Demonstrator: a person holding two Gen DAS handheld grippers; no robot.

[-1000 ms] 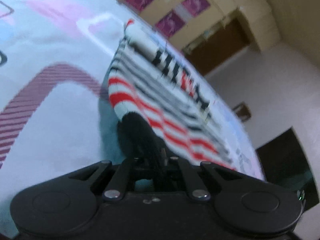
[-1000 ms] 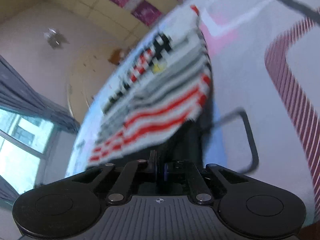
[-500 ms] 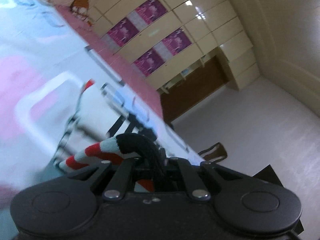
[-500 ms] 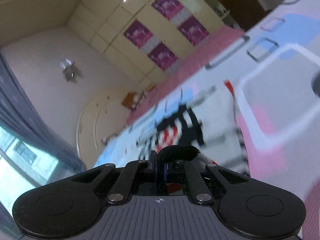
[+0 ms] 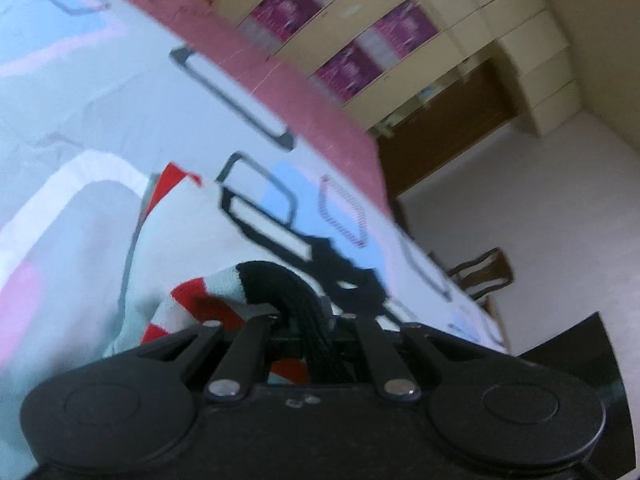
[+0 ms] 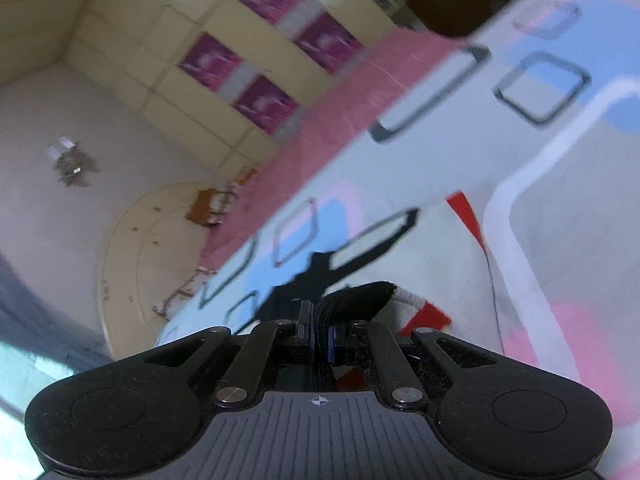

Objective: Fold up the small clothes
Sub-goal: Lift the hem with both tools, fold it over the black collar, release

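Two grippers, both mine, are clamped on the same small garment. In the left wrist view, my left gripper [image 5: 316, 332] pinches the black ribbed hem of the striped knit garment [image 5: 192, 300] at lower centre; its red and white bands bunch to the left of the fingers, and the rest lies flat on the patterned bedsheet [image 5: 100, 92] toward mid-frame, a red corner poking up. Past the sheet runs a pink bed edge [image 5: 304, 108], then cream cabinets with purple panels [image 5: 404, 28] upper right, and a wooden chair [image 5: 484, 272] at the right. In the right wrist view, my right gripper [image 6: 320, 340] is closed on the same black hem, stripes spilling to its right. A ceiling lamp [image 6: 70, 162] sits upper left. My own gripper bodies block the lower third of each frame.
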